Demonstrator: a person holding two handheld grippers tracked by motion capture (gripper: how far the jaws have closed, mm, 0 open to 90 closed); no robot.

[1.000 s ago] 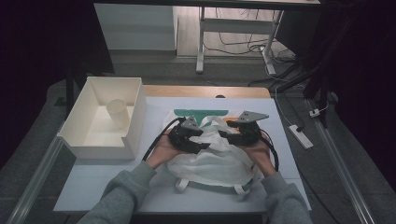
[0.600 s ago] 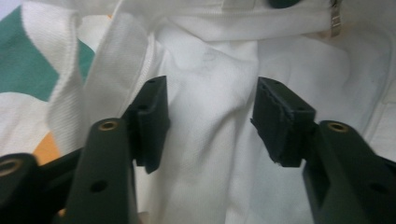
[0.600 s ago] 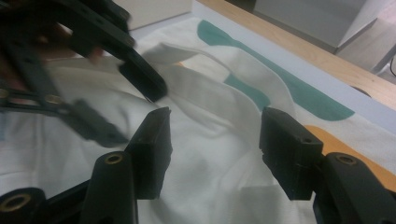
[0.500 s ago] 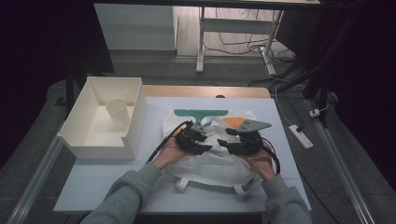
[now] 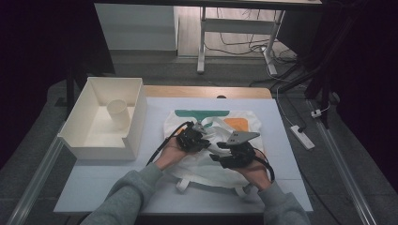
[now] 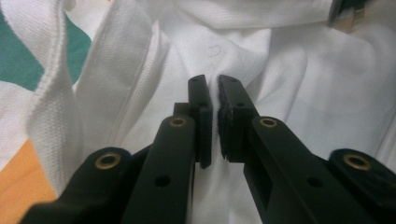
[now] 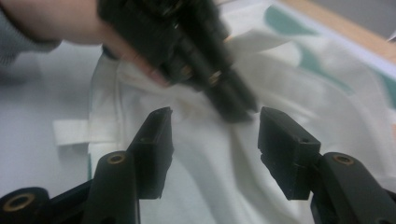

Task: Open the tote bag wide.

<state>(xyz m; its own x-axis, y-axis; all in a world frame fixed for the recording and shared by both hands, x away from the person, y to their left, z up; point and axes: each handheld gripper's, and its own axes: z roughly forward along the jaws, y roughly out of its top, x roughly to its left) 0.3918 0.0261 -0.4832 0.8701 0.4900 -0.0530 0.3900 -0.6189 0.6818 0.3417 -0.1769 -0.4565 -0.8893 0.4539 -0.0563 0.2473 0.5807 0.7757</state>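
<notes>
A white cloth bag [image 5: 211, 165] with a teal and orange print lies crumpled on the table's middle. My left gripper [image 5: 199, 136] rests on its upper left part. In the left gripper view its jaws [image 6: 215, 88] stand almost together, pinching a fold of the white fabric [image 6: 299, 60], with creases running out from the tips. My right gripper [image 5: 224, 153] hovers just right of it, over the bag's centre. In the right gripper view it [image 7: 215, 119] is open wide above the fabric [image 7: 219, 186], with the left gripper [image 7: 196, 51] blurred just ahead.
A white open box [image 5: 80, 140] stands at the table's left with a pale cup [image 5: 117, 112] inside. Bag straps [image 5: 185, 185] trail toward the front edge. A power strip [image 5: 302, 137] lies on the floor at the right.
The right gripper has drawn back toward the person and to the right, away from the left one. More of the bag's teal and orange print shows behind the grippers.
</notes>
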